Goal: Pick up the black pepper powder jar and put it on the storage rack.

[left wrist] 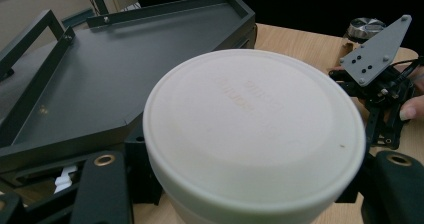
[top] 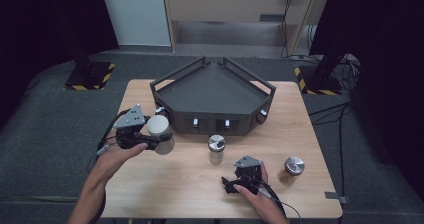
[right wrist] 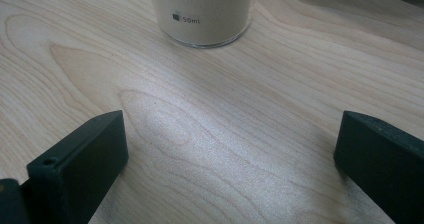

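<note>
My right fingers (top: 235, 183) stand wide apart and empty, low over the worktop (top: 175, 184); my left fingers (top: 152, 143) clamp the white-lidded jar (top: 160, 129), just beside the dark tray (top: 212, 91). A thin grip could let it slip. The steel-capped jar (right wrist: 205, 11) ahead reads "50ml"; the lid's embossing is unreadable.

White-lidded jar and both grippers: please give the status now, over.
Left gripper shut on white-lidded jar, held beside the dark tray. Right gripper open, low over the table, facing a steel-lidded jar. Nothing between jar and tray.
</note>
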The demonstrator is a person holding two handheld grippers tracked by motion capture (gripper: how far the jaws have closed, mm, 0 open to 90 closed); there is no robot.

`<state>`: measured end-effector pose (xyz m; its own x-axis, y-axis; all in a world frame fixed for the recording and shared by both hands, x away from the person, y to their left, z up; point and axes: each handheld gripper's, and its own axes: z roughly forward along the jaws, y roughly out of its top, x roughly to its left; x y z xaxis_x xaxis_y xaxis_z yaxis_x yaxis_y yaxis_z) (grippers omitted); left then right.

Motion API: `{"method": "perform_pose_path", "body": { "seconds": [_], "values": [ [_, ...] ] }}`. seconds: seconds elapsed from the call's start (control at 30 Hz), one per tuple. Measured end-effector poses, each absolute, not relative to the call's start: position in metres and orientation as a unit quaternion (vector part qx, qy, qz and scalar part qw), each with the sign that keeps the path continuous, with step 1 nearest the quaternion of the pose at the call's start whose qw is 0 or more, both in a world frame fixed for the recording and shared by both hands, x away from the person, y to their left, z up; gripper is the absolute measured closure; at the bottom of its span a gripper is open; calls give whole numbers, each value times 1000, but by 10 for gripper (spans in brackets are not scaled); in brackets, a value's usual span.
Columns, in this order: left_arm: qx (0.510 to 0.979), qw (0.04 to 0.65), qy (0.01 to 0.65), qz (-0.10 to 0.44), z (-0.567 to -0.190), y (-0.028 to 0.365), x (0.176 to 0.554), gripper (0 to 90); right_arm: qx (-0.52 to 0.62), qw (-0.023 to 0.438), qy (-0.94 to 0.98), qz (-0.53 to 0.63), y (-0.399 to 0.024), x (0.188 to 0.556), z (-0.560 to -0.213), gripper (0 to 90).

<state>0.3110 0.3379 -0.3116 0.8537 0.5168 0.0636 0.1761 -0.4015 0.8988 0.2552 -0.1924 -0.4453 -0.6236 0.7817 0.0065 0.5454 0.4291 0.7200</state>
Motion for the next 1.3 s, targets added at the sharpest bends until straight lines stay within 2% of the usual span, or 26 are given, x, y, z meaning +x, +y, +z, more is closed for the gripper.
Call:
{"method": "perform_pose_path", "body": {
  "seconds": [1.3],
  "values": [
    [827, 511, 176, 156, -271, 330, 348, 328, 400, 167, 829, 354, -192, 255, -445, 7]
  ]
}}
